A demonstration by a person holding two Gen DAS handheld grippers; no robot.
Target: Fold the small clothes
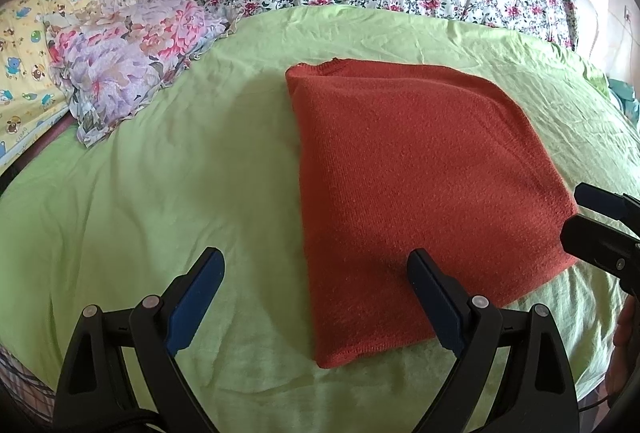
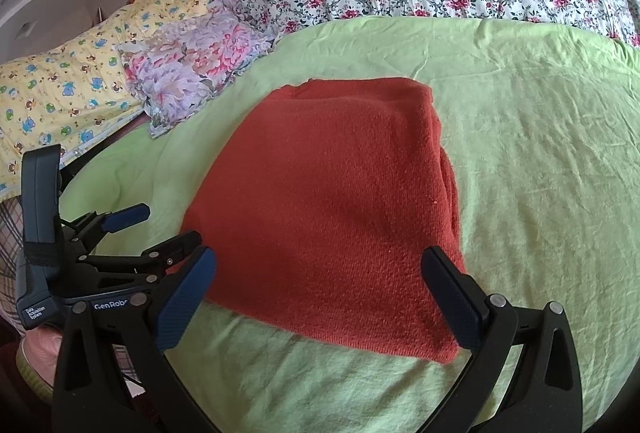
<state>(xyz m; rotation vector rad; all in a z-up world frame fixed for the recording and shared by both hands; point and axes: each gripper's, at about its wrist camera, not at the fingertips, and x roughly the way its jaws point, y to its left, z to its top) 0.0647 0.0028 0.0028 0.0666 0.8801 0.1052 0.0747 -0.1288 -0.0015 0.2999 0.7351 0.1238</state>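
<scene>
Now the folded rust-red knit sweater point(image 1: 416, 193) lies flat on the green bedsheet point(image 1: 160, 193), just ahead of both claws; the left claw point(image 1: 316, 297) gapes wide, holding nothing. Likewise the right claw point(image 2: 320, 297) stands wide open and empty, its fingers straddling the sweater's near edge; a floral pillow point(image 2: 192, 73) sits far beyond, to the left.

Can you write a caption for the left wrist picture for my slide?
Open left gripper hovers over a folded red sweater on a green sheet.

Both wrist cameras look down along their fingers from close above the bed point(image 1: 140, 193), sharing the red knit point(image 1: 420, 173) from opposite sides.
</scene>
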